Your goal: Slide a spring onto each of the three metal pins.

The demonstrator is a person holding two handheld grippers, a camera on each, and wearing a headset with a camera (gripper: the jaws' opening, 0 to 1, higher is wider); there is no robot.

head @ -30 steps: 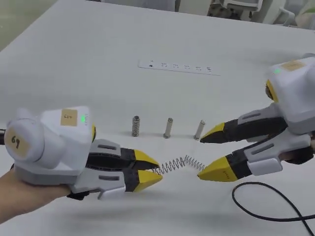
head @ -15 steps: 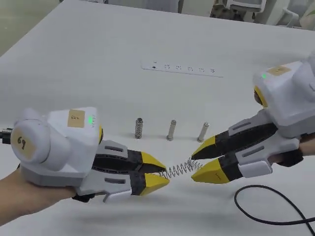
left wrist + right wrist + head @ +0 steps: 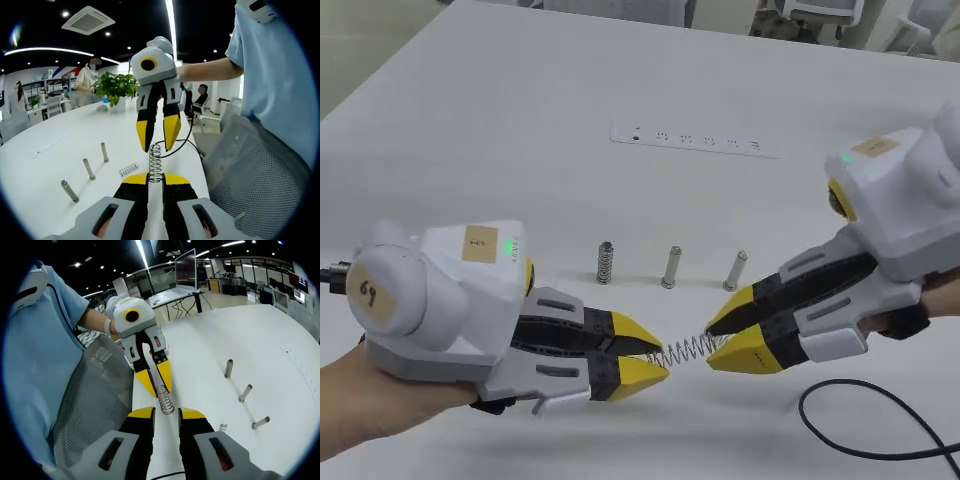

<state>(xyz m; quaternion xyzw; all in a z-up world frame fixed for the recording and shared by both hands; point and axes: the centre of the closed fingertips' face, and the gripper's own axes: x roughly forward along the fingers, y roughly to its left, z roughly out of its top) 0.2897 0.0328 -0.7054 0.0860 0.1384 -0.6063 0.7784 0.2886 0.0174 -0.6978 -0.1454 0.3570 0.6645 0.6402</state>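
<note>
**Closer now: right tongs (image 3: 720,340) reach the spring (image 3: 685,349)**

Head view: left tongs (image 3: 655,362) pinch the spring. It lies sideways, its far end between the open right tongs.
Left gripper view: spring (image 3: 155,162) points straight at them.
Right gripper view: bare pins (image 3: 245,393) sit aside.

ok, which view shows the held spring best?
Head view: the spring spans side-on from the shut left gripper to the open right gripper. Both gripper views look along it, foreshortened.
</note>
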